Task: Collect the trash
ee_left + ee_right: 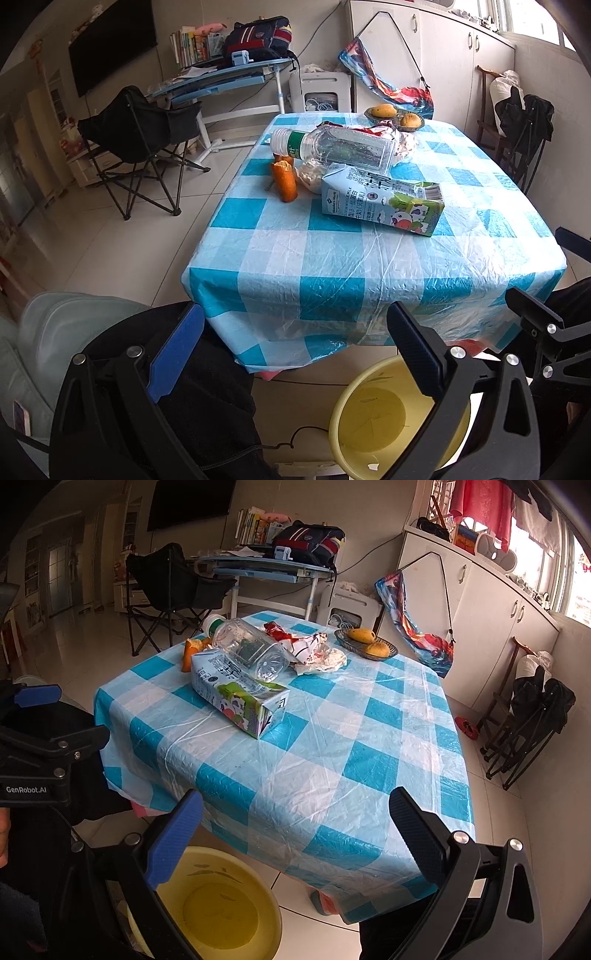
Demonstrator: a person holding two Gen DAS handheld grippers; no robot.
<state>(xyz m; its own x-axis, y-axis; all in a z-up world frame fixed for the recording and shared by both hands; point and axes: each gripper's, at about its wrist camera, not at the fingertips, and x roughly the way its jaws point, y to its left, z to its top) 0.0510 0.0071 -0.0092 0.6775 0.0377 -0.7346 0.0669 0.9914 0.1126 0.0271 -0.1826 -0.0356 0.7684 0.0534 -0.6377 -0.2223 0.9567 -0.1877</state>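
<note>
Blue-padded left gripper [295, 343], right gripper [295, 827] — both wide apart, above yellow basin [343, 413].

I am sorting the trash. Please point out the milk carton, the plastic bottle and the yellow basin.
milk carton [384, 201]: left wrist view, on its printed side.
plastic bottle [343, 147]: left wrist view, on its clear body.
yellow basin [221, 908]: right wrist view, on its inner bottom.

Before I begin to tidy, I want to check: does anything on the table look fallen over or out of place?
Yes. The clear plastic bottle lies on its side, leaning on the milk carton, which is also tipped over. Orange peel and a crumpled wrapper lie loose beside them.
</note>
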